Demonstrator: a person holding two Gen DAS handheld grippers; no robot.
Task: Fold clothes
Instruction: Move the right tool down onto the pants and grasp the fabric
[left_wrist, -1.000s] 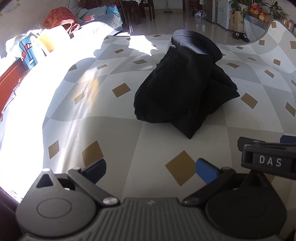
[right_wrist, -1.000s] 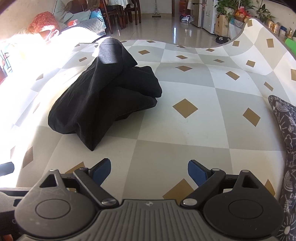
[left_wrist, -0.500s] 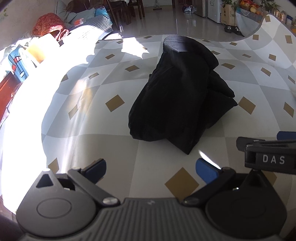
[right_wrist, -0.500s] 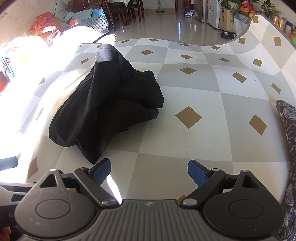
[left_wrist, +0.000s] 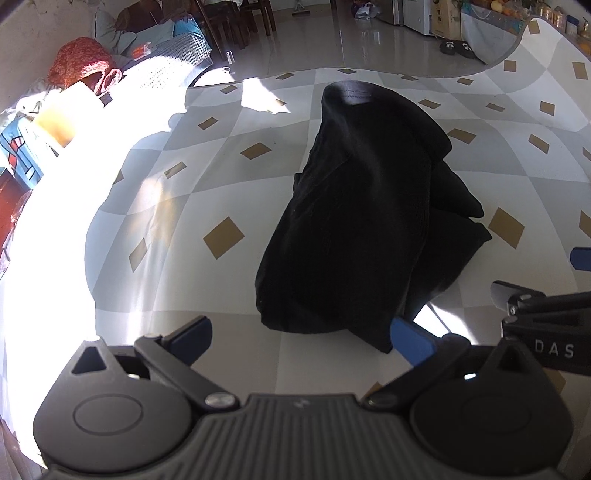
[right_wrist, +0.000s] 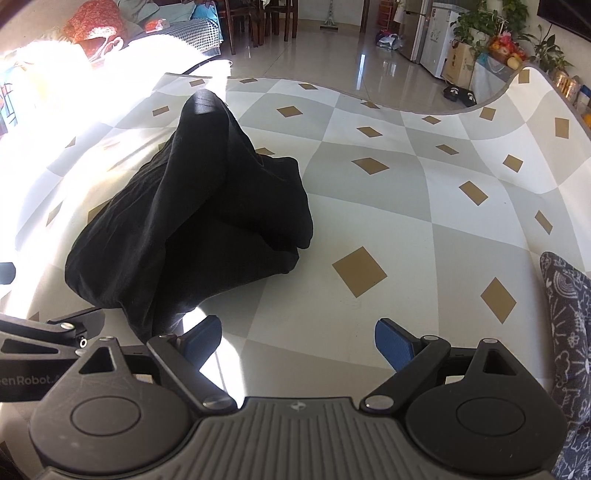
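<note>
The crumpled black fabric garment (left_wrist: 365, 221) lies heaped on the desk's grey-and-white checked cloth with tan diamonds (right_wrist: 406, 229). Both left tongs (left_wrist: 301, 338) and right tongs (right_wrist: 297, 339) gape, empty, at its near edge. Bunched layers risk pinching several plies together, dragging the heap. A dark patterned cloth (right_wrist: 569, 332) right of the garment may crowd spreading.

A home: fridge (right_wrist: 424, 33), dining chairs (right_wrist: 273, 18), houseplants (right_wrist: 476, 22).

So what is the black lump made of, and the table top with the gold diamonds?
The black lump looks like soft matte cloth: it slumps in folds and shows a stitched hem, probably knit cotton, though the weave is too dark to tell. The table top looks like a smooth printed cover, maybe vinyl, since it lies flat with a faint sheen.
</note>
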